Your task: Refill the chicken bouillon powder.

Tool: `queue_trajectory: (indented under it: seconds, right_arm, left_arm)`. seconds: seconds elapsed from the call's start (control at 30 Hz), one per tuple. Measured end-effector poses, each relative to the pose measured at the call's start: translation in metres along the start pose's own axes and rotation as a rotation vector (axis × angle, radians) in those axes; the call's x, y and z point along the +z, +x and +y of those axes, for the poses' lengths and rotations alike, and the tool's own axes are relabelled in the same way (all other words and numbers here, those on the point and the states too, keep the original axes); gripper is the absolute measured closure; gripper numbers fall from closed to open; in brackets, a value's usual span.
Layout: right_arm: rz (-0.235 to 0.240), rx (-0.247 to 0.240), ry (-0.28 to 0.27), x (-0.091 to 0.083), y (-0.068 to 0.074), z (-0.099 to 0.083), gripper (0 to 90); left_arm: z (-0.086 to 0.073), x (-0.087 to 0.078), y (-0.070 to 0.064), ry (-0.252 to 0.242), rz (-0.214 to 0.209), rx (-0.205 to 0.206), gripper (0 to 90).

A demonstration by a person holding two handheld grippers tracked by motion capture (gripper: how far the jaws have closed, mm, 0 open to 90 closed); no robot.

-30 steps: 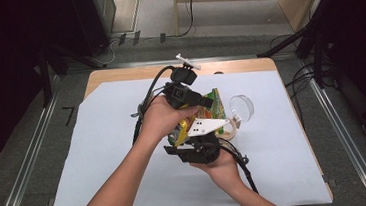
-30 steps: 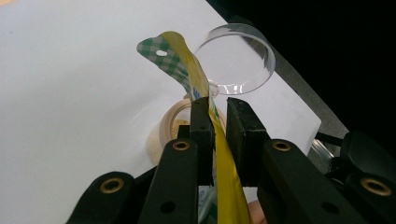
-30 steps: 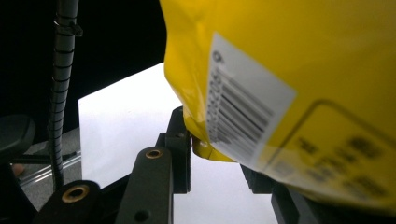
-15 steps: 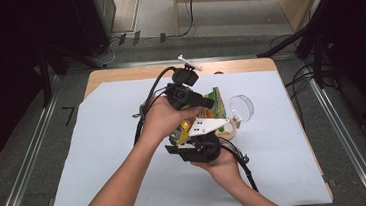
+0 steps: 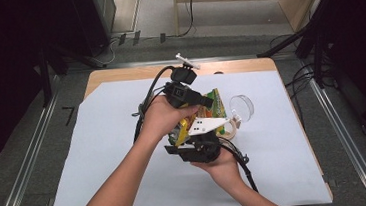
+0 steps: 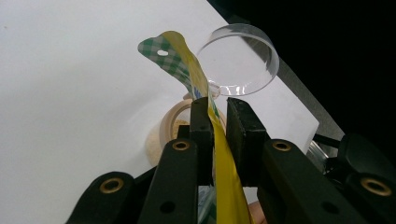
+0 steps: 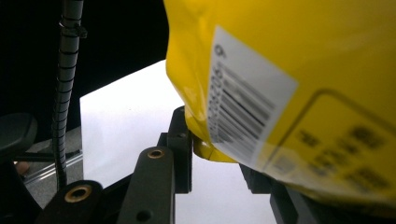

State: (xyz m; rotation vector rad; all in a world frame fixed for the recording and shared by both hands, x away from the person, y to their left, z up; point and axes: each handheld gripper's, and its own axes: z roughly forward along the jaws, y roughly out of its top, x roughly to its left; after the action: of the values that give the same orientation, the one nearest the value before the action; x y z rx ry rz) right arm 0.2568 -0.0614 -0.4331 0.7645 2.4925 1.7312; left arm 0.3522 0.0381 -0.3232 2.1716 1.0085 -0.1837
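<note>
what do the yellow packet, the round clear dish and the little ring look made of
Yellow packet: thin glossy plastic film, judging by its sheen and crinkles. Clear dish: transparent hard plastic or glass, see-through with bright rim glints. Ring: pale matte, perhaps wood or a tape roll.

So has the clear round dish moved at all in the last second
No. The clear round dish sits at the same spot on the white sheet, right of the yellow packet.

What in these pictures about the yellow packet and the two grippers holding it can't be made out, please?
- Packet: its print is blurred in the right gripper view, and the frame edges cut it off.
- Right gripper: the packet covers one jaw, so its grip is unclear.
- Wooden ring: the left gripper hides most of it.
</note>
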Motion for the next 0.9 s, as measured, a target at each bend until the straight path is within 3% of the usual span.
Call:
queue_trajectory:
  seconds: [0.9]
  right_arm:
    - [-0.004,0.011,-0.002,0.0008,-0.0001,-0.002,69.8]
  left_arm:
    - [-0.0008,0.0022,0.0022,-0.003,0.0,-0.001,81.2]
